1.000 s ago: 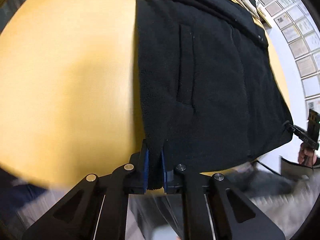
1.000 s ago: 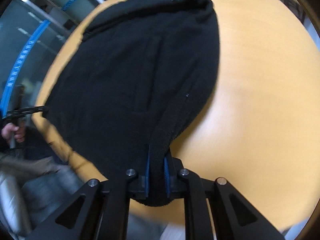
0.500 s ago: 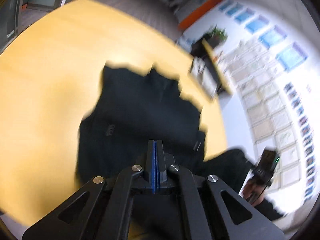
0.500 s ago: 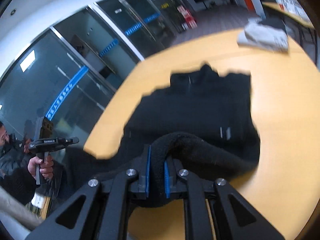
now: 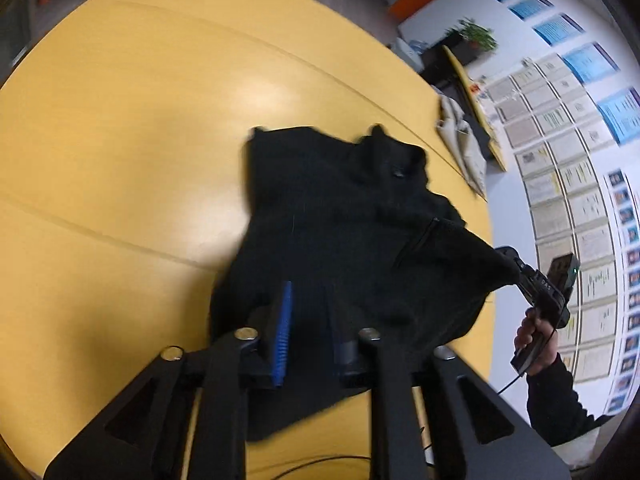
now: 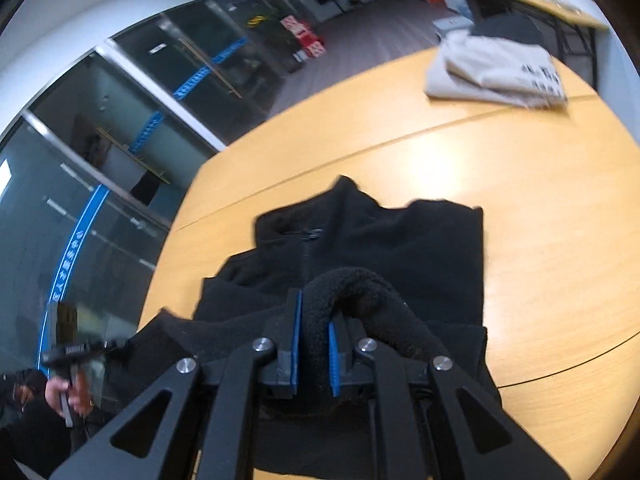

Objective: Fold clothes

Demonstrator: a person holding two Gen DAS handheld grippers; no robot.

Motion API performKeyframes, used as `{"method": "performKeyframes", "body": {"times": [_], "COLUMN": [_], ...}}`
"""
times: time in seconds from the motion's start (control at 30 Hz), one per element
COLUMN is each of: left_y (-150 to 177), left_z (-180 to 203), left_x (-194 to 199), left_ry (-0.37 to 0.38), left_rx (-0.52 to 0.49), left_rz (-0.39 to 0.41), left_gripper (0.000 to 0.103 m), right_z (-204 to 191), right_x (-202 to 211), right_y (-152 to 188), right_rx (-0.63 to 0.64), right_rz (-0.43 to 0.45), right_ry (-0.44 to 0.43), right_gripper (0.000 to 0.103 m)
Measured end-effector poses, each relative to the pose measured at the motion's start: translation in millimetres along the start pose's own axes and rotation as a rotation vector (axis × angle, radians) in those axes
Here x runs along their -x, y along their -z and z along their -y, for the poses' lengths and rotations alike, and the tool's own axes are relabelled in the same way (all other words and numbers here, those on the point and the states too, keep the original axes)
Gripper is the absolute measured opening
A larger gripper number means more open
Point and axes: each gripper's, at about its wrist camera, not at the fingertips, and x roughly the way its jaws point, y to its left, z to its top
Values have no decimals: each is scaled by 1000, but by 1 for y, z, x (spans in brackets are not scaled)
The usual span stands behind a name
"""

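Right wrist shows black fleece jacket (image 6: 400, 248) folded over.

A broad, glossy yellow wooden table (image 5: 120, 128) runs under everything, thin seam lines crossing its top. At its far end lies a folded pale grey cloth bundle with dark print (image 6: 500, 72). Behind that, a white wall hung with rows of framed paper sheets and blue posters (image 5: 560, 152), with a leafy green potted plant (image 5: 476, 34) nearby. On the other side stand dark glass partitions with blue stripes (image 6: 120, 152).

Black fleece (image 5: 344, 240), seemingly plain; yellow table (image 5: 120, 140)
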Motion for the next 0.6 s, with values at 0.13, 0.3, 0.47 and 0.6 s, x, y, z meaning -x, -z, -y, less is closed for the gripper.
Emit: {"method": "performKeyframes", "body": {"times": [0.13,0.3,0.47,0.6], "left_y": [4,-5,-20,-28], "left_z": [-31,-42,-67,-79], "left_x": [-2,-43,-86,-99], "left_ry": [-32,-38,2,110], "left_rx": [32,-24,-23,0], "left_rz": [17,-23,-89,-104], "left_gripper": [55,63,64,64], "right_z": [4,18,24,34], "right_x": [-8,-24,-33,-23], "right_y": [0,-6,-7,-11], "right_rx": [3,-12,64,115], "right_rz": [-5,-41,-74,-42], "right_ry": [3,22,31,78], "right_gripper": [11,12,37,72]}}
